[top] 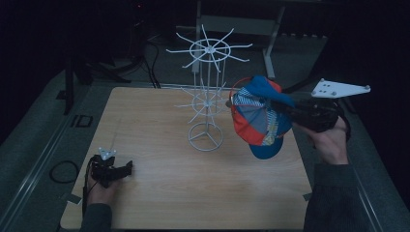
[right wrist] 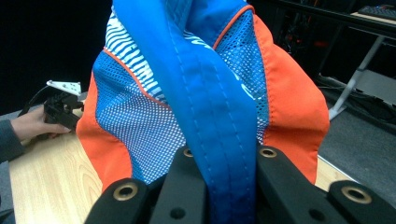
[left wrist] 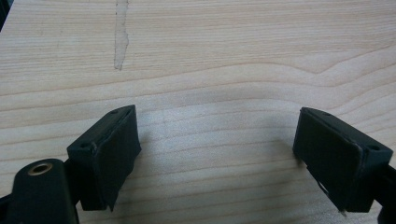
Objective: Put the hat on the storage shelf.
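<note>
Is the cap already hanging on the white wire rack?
No, the cap is clamped by its blue strap in the right gripper, held in the air beside the white wire rack.

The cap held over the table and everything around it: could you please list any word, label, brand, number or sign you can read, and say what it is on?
"ID": dark marking on the grey surface left of the wooden table, as it seems to read in the dim high view.
Cap: white wavy stripes on blue; no letters can be made out.
White wire rack: no text.
Grippers: no label readable.
</note>
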`<state>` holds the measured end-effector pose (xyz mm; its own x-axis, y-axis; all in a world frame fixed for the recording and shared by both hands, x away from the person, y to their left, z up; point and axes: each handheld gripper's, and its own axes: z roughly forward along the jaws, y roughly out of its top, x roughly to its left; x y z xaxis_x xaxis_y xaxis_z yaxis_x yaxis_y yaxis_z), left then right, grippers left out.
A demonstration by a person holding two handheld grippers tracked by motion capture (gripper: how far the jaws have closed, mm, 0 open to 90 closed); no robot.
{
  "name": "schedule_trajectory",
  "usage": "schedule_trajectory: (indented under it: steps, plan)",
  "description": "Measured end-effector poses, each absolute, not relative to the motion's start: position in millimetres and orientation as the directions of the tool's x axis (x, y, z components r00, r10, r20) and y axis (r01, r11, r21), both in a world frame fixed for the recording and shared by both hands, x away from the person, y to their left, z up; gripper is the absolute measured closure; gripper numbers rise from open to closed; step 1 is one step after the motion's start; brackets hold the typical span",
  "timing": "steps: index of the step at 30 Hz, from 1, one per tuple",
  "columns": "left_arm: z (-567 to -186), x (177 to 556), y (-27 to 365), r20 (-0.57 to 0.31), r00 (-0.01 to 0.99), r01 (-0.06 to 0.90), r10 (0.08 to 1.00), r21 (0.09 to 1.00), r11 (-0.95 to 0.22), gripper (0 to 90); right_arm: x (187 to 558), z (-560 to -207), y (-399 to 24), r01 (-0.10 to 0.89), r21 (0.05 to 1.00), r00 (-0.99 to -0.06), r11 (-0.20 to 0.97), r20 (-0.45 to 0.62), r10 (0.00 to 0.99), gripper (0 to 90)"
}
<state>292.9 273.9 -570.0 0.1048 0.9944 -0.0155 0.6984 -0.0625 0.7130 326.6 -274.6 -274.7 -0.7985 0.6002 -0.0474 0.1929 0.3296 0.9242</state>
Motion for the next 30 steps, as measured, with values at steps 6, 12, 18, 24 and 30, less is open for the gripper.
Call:
schedule_trajectory:
  steps: [6, 12, 18, 24, 30]
  plan:
    - [-570, 293, 274, -0.015, 0.105, 0.699, 0.994, 0.713, -0.063, 15.0, 326, -272, -276, 0.186, 0.928, -0.799, 0.323, -0.048, 0.599, 88.3]
    - [-570, 293, 274, -0.015, 0.106, 0.699, 0.994, 0.713, -0.063, 15.0, 325, -269, -278, 0.181, 0.931, -0.799, 0.317, -0.049, 0.599, 88.3]
    - [-570, 293, 274, -0.016, 0.106, 0.698, 0.994, 0.713, -0.063, 15.0, 324, -267, -278, 0.176, 0.934, -0.799, 0.312, -0.049, 0.599, 88.4]
    - [-570, 293, 274, -0.016, 0.106, 0.698, 0.994, 0.713, -0.063, 15.0, 324, -264, -278, 0.171, 0.935, -0.799, 0.311, -0.053, 0.599, 88.3]
    - [-570, 293, 274, -0.015, 0.106, 0.699, 0.994, 0.713, -0.063, 15.0, 324, -259, -279, 0.161, 0.939, -0.799, 0.303, -0.056, 0.598, 88.4]
